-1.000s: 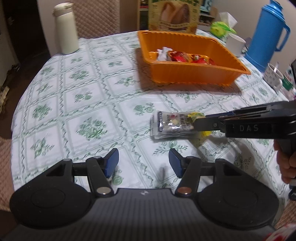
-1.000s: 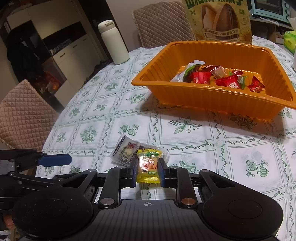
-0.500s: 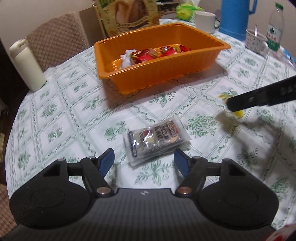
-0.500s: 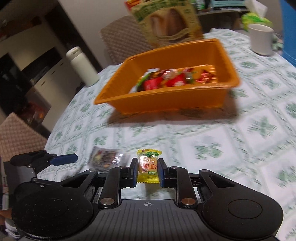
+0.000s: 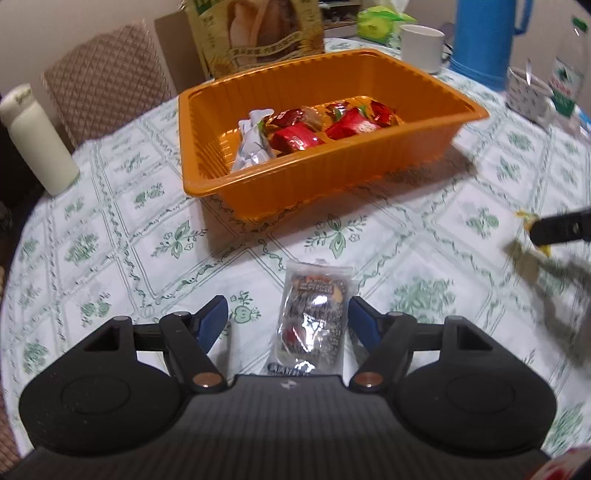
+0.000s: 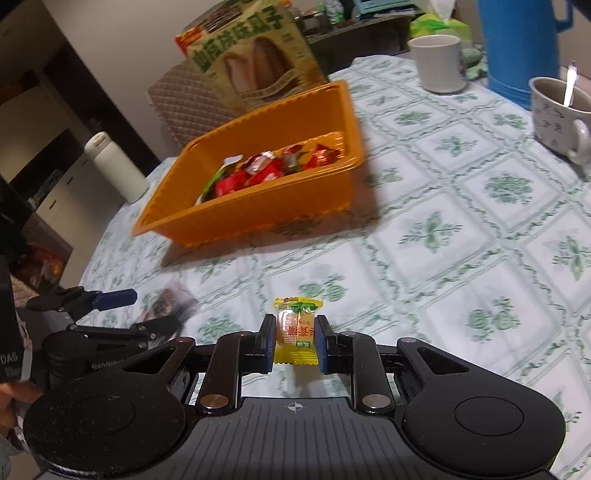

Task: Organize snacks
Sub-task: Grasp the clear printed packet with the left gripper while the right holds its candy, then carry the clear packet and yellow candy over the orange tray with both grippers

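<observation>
A clear packet of dark snack lies on the tablecloth between the fingers of my left gripper, which stands open; the pads do not press on it. My right gripper is shut on a small yellow candy and holds it above the cloth. In the left wrist view the right gripper's finger shows at the right edge, blurred. The orange tray sits beyond, with red-wrapped sweets and a white wrapper inside. From the right wrist the tray lies up and to the left.
A white bottle stands at the far left. A snack box stands behind the tray, with a white mug and a blue thermos to its right. A patterned cup with a spoon sits at the right. A quilted chair is behind.
My left gripper widened and moved in over the clear packet, which now lies between its fingers. The right gripper carried the yellow candy off to the right, rolling as it went.
</observation>
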Demonstrator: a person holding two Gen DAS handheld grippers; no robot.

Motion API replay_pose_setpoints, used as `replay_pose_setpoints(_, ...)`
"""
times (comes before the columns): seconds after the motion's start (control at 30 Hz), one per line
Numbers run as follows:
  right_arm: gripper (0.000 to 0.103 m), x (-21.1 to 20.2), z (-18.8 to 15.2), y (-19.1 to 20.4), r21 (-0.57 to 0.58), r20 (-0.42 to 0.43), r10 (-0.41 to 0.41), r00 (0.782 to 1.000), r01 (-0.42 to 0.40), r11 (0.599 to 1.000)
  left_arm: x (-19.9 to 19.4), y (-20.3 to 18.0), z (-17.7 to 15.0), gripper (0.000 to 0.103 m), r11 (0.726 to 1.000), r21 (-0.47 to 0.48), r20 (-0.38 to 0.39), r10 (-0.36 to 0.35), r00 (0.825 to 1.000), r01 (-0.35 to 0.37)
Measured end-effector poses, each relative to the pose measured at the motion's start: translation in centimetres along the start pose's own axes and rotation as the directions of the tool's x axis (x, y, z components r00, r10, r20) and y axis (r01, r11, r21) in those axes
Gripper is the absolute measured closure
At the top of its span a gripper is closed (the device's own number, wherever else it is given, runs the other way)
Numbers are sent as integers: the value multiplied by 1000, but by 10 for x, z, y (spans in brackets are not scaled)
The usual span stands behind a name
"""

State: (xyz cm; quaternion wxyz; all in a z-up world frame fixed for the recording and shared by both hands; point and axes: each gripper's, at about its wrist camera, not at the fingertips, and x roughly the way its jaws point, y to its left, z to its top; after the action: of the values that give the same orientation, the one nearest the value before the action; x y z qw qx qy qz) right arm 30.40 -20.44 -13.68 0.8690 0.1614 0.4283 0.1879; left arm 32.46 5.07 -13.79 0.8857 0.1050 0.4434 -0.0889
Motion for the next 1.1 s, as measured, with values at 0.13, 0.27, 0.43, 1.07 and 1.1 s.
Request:
replay_pose_setpoints(0.13, 81, -4, 2, -10, 23, 11, -24, 1000, 24, 999, 2, 4, 1, 41, 998, -43, -18, -37, 999, 36)
replay_pose_setpoints(0.27, 81, -6, 3, -15, 32, 14, -38, 999, 37, 999, 2, 0, -2, 57, 997, -47, -25, -63, 998, 62)
replay_pose_setpoints(0.43, 81, -5, 3, -14, 27, 8, -41, 999, 41, 999, 1, -4, -6, 66, 996, -49, -23, -70, 997, 69)
replay_pose_setpoints(1.07, 81, -13, 8, 7, -48, 26, -7, 1000, 9, 999, -49, 15, -7, 69, 985, -164, 58, -41, 997, 50)
replay_pose_setpoints(1.1, 81, -13, 10, 8, -53, 28, -5, 1000, 7, 999, -53, 17, -6, 69, 984, -170, 66, -36, 997, 47)
